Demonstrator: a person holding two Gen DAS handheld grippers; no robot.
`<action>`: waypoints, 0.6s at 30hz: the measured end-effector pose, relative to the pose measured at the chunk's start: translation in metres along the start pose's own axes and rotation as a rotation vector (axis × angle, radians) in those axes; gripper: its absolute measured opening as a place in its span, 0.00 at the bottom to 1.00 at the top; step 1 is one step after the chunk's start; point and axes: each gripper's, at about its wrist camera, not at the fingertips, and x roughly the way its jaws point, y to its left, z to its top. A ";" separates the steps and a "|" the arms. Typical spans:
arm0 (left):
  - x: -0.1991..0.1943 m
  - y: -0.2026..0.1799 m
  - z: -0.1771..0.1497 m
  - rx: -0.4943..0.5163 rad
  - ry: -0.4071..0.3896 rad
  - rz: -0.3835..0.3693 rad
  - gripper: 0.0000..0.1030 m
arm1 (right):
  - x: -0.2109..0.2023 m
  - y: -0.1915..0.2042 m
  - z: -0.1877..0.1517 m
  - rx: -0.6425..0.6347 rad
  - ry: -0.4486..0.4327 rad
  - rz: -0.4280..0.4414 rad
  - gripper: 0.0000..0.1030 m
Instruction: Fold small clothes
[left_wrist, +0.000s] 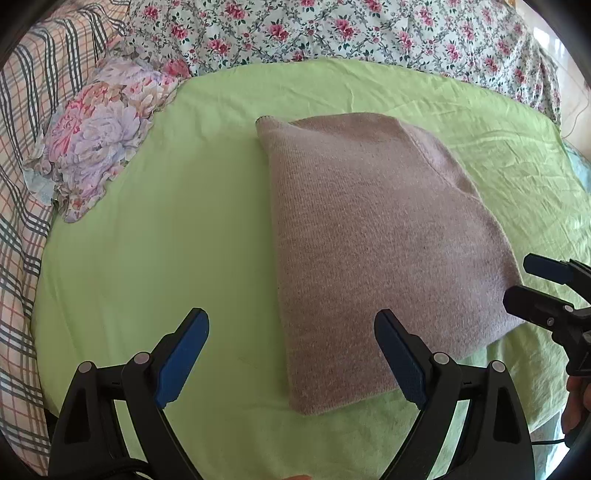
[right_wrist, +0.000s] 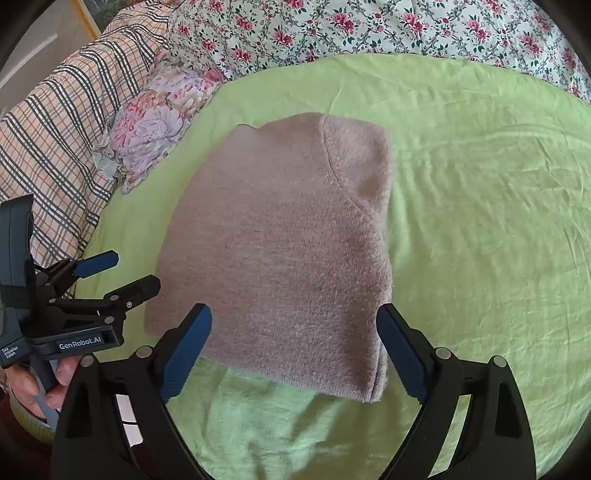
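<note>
A folded dusty-pink knit garment (left_wrist: 373, 236) lies flat on the green sheet (left_wrist: 166, 229). My left gripper (left_wrist: 291, 350) hovers open above the garment's near left corner, with nothing between its blue pads. My right gripper (right_wrist: 295, 350) is open too, its jaws spread wide above the near edge of the knit garment (right_wrist: 288, 243), and the pads do not touch the cloth. Each gripper shows in the other's view: the right gripper (left_wrist: 532, 284) at the garment's right edge, the left gripper (right_wrist: 129, 273) at its left edge, both with fingers apart.
A floral frilled pillow (left_wrist: 96, 136) lies at the far left of the green sheet (right_wrist: 480, 206). A plaid blanket (left_wrist: 22, 206) runs along the left side and a rose-print quilt (left_wrist: 332, 29) along the back. A person's hand (right_wrist: 40, 384) holds the left gripper's handle.
</note>
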 end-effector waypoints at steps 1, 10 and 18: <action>0.001 0.000 0.001 -0.003 0.000 -0.001 0.89 | 0.001 0.000 0.001 -0.006 0.002 -0.002 0.89; 0.006 -0.006 0.005 0.016 0.008 -0.001 0.89 | 0.009 -0.003 0.005 -0.013 0.025 0.006 0.90; 0.002 -0.007 0.008 0.010 -0.026 -0.013 0.89 | 0.011 -0.002 0.008 -0.029 0.013 0.009 0.90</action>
